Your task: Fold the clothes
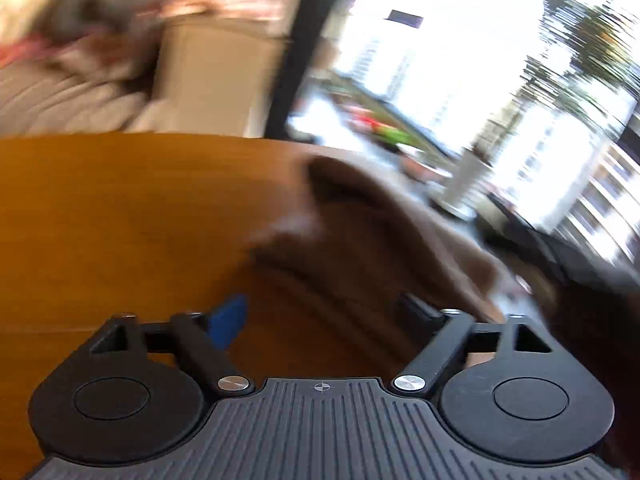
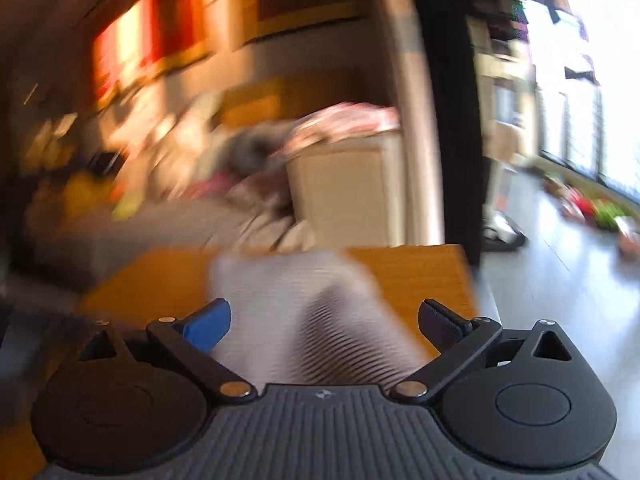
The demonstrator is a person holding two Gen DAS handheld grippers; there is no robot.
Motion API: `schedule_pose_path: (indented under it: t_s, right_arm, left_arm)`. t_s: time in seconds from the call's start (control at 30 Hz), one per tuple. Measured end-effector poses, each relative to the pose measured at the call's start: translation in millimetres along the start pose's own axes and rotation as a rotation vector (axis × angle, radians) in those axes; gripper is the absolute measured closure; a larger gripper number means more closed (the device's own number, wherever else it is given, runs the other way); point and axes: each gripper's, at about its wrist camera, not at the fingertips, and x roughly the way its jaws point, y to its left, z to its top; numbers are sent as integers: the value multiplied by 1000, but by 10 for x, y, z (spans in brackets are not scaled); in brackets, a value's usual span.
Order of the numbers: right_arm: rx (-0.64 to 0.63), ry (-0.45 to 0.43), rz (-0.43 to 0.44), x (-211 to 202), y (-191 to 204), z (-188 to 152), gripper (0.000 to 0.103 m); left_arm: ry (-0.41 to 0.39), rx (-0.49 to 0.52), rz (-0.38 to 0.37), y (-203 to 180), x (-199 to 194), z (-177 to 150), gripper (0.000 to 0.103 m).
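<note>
Wooden table [image 1: 120,220] fills the lower half of the left wrist view, its orange-brown top bare on the left side. Both views are heavily blurred, so fine detail is lost. Behind the table stands a grey sofa [image 1: 60,96] with a loose heap of clothes [image 1: 100,12] on it, and next to that a beige box-like piece [image 1: 212,76] whose top is draped with pinkish cloth. Large bright windows [image 1: 460,40] take up the right of that view.

On the table, ahead and to the right of the left gripper [image 1: 322,316], lies a brown garment [image 1: 380,240], rumpled, with a raised fold near its far end. The left gripper's jaws stand wide apart, a blue pad on one finger and a black pad on the other, with nothing between them; the brown garment sits just beyond the black pad.

In the right wrist view a white garment with fine dark stripes [image 2: 312,312] lies on the same table, reaching from near its far edge back to the right gripper [image 2: 322,328]. That gripper's jaws are also spread wide, and the striped cloth lies between the two fingers, but whether it touches them I cannot tell. Grey floor [image 2: 560,280] runs to the right.
</note>
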Motion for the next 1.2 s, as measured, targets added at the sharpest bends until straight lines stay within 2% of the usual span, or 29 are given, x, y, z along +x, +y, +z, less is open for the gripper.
schedule_pose_path:
  t_s: [0.07, 0.13, 0.17, 0.2, 0.23, 0.33, 0.4, 0.53, 0.57, 0.6, 0.63, 0.7, 0.73, 0.77, 0.9, 0.93, 1.0, 1.07, 1.13, 1.2]
  right_arm:
    - [-189, 19, 4, 13, 353, -118, 2]
    - [-294, 37, -31, 120, 544, -227, 3]
    - [-322, 46, -51, 187, 595, -268, 3]
    - [-350, 56, -71, 255, 646, -310, 11]
    - [-291, 63, -58, 260, 564, -270, 21]
    - [-66, 70, 4, 210, 235, -101, 25]
    - [20, 61, -18, 146, 17, -16, 27]
    - [-85, 43, -80, 82, 8, -57, 27]
    - [-104, 41, -44, 49, 73, -78, 27]
    - [-121, 39, -2, 13, 147, -99, 26]
    - [-176, 45, 6, 23, 237, -149, 26]
    - [-293, 59, -6, 75, 405, -270, 26]
    - [-310, 63, -20, 104, 420, -318, 26]
    - [-321, 66, -34, 131, 426, -362, 26]
    - [-87, 55, 19, 91, 122, -215, 38]
    - [-48, 53, 18, 88, 72, -190, 43]
    - [-33, 49, -18, 96, 23, -190, 44]
    - [-98, 55, -59, 125, 85, -244, 42]
    - [-185, 59, -93, 140, 182, -326, 29]
    - [-279, 53, -120, 150, 307, -404, 29]
  left_arm:
    - [11, -71, 31, 118, 53, 17, 53]
    - [23, -93, 38, 156, 96, 14, 60]
    - [31, -86, 32, 126, 114, -13, 60]
    - [39, -77, 23, 81, 134, -49, 60]
    - [44, -69, 11, 43, 143, -76, 60]
    - [53, -47, -42, 8, 87, -128, 60]
    - [59, -36, -86, 2, 49, -145, 60]
    - [92, -33, -143, -129, 161, -171, 62]
    - [101, -28, -145, -179, 183, -177, 63]
    - [108, -21, -144, -220, 201, -181, 63]
    - [110, -16, -140, -249, 212, -180, 63]
    - [110, -9, -117, -282, 217, -160, 64]
    - [110, -4, -95, -282, 227, -146, 64]
    - [110, 0, -81, -279, 226, -135, 64]
    - [108, 10, -53, -255, 191, -118, 62]
    - [109, 11, -46, -258, 182, -125, 62]
    - [113, 6, -44, -259, 177, -131, 62]
    - [116, 2, -46, -257, 185, -134, 61]
    - [118, 12, -73, -289, 186, -141, 61]
    - [120, 27, -107, -329, 185, -148, 61]
